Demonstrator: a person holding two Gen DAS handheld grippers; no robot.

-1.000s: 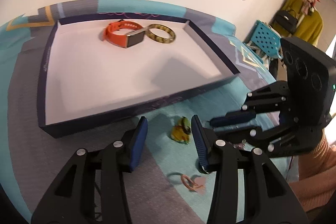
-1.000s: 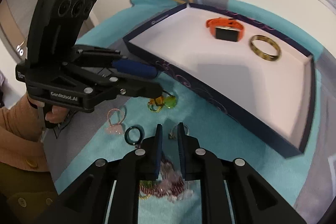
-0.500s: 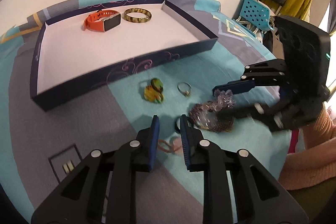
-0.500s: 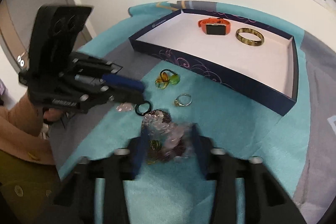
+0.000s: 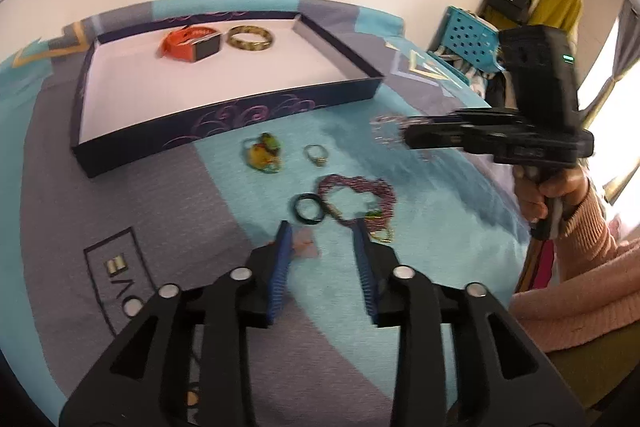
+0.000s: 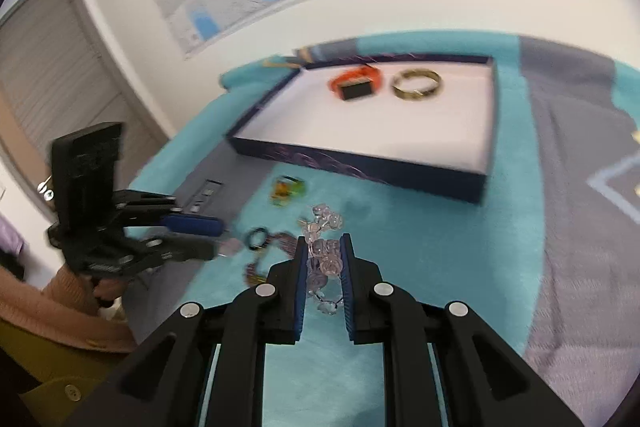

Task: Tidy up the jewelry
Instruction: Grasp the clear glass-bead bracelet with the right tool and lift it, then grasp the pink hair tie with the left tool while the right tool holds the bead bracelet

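Jewelry spread across a teal-and-grey patterned bedcover point(image 5: 420, 195).
Lying directly on the cloth: a dark navy tray point(image 5: 224, 115) toward the wall; just in front of it a yellow-green trinket point(image 5: 262, 153) and a small ring point(image 5: 316, 154); nearer the camera a black ring point(image 5: 308, 209), touching a tangle of maroon beads point(image 5: 360, 195), and a pale pink piece point(image 5: 306, 247).

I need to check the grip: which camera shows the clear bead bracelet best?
The right wrist view: the clear bead bracelet sits close up between the right gripper fingers, pinched. The left wrist view shows it only as a motion-blurred smear at that gripper's tip.
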